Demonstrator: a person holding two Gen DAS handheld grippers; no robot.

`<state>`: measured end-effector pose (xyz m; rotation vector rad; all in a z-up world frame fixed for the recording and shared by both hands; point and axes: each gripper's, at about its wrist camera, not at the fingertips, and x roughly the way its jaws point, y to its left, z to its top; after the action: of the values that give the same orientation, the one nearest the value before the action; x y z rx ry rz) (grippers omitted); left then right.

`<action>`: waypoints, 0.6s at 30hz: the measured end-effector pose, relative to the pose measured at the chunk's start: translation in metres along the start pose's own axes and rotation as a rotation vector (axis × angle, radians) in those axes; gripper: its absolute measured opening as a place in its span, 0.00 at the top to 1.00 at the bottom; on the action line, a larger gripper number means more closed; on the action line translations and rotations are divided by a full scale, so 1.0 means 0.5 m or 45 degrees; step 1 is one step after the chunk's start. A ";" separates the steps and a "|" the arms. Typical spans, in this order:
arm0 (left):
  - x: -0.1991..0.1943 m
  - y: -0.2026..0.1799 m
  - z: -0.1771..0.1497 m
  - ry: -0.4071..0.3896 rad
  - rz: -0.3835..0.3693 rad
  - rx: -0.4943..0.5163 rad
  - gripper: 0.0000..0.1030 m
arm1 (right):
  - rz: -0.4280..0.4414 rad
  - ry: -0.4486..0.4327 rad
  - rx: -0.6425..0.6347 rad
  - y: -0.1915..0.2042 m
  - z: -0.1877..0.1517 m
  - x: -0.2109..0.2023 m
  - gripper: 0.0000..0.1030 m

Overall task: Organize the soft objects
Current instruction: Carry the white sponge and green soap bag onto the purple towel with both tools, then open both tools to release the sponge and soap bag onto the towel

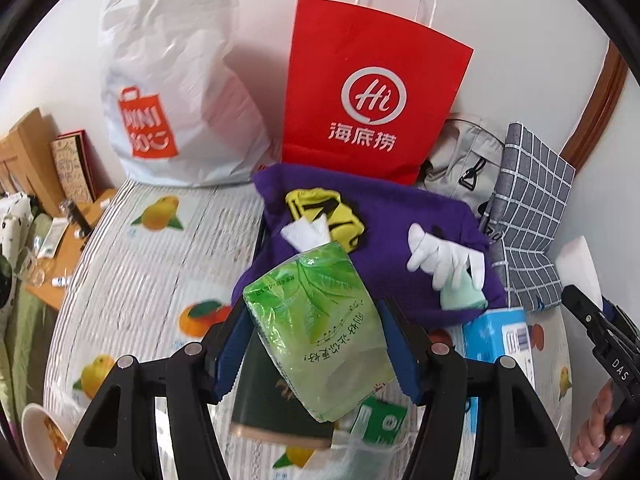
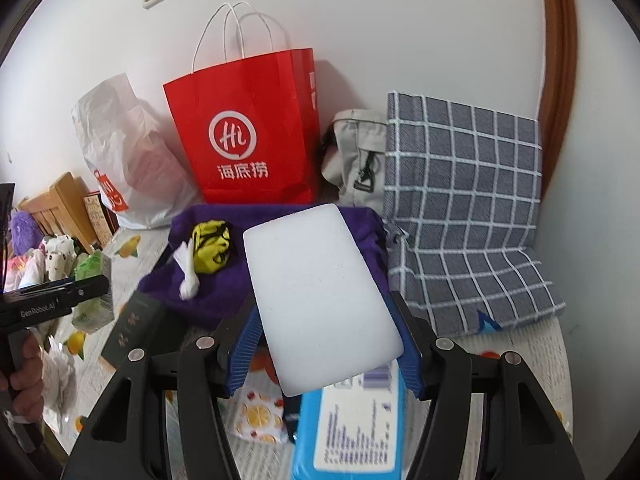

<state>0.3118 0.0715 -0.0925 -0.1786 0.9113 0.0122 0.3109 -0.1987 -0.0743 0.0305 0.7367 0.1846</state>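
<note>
Green plastic wraps the tissue pack that the left claw clamps between its blue pads, lifted above the fruit-print table, while the right claw is clamped on a white sponge block over the blue wipes pack. Both items squash easily, so the squeeze should be kept light and each carried level toward the purple plush by the red paper bag, then set down flat before letting go.

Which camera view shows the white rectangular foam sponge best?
The right wrist view: the white rectangular foam sponge fills the centre, its whole flat face visible between the right gripper fingers. The left wrist view shows only its white top at the right edge.
</note>
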 end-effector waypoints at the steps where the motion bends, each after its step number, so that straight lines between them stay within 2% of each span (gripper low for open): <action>1: 0.004 -0.004 0.009 0.003 0.000 0.002 0.41 | 0.003 0.002 -0.001 0.002 0.011 0.009 0.42; 8: 0.046 -0.044 0.072 0.024 -0.001 0.058 0.41 | 0.047 0.006 0.002 0.009 0.071 0.060 0.41; 18: 0.128 -0.079 0.116 0.079 -0.034 0.088 0.41 | 0.063 0.037 -0.020 0.011 0.139 0.149 0.41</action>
<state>0.3997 0.0376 -0.1022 -0.1275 0.9693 -0.0498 0.4103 -0.1773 -0.0718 0.0307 0.7641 0.2383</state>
